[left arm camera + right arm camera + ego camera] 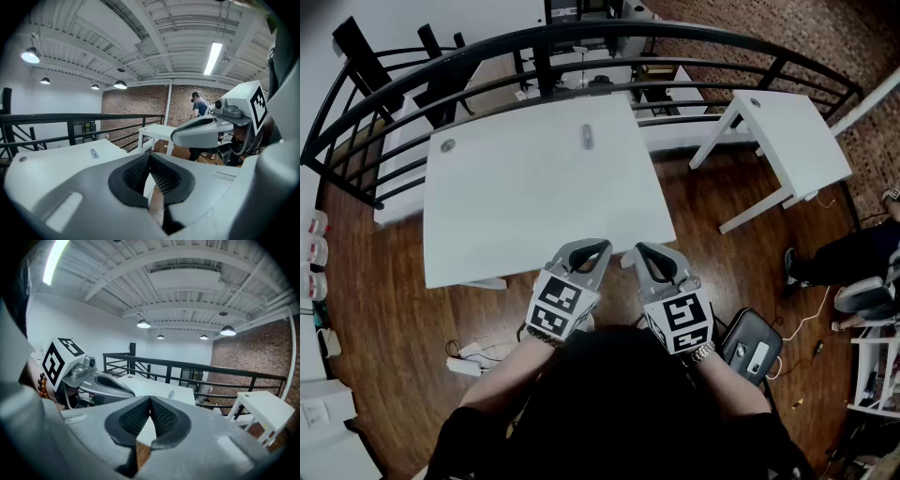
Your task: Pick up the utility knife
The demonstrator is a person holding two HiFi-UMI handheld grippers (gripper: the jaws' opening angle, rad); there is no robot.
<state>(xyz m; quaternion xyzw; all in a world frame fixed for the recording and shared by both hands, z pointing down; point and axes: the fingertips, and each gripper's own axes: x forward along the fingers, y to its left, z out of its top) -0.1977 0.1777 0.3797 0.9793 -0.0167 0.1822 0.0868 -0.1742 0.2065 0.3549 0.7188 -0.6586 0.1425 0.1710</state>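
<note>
The utility knife (587, 137) is a small grey bar lying on the white table (516, 216) near its far edge. It shows small in the left gripper view as the knife (94, 153) and in the right gripper view as the knife (171, 394). My left gripper (589, 249) and right gripper (644, 251) hover side by side just past the table's near edge, far short of the knife. Both have their jaws shut with nothing between them: left gripper (150, 155), right gripper (150, 400).
A black metal railing (581, 47) curves behind the table. A second white table (792, 141) stands at the right over the wooden floor (384, 309). A dark bag (752, 345) and cables lie near my feet. A person (199, 108) stands far off by the brick wall.
</note>
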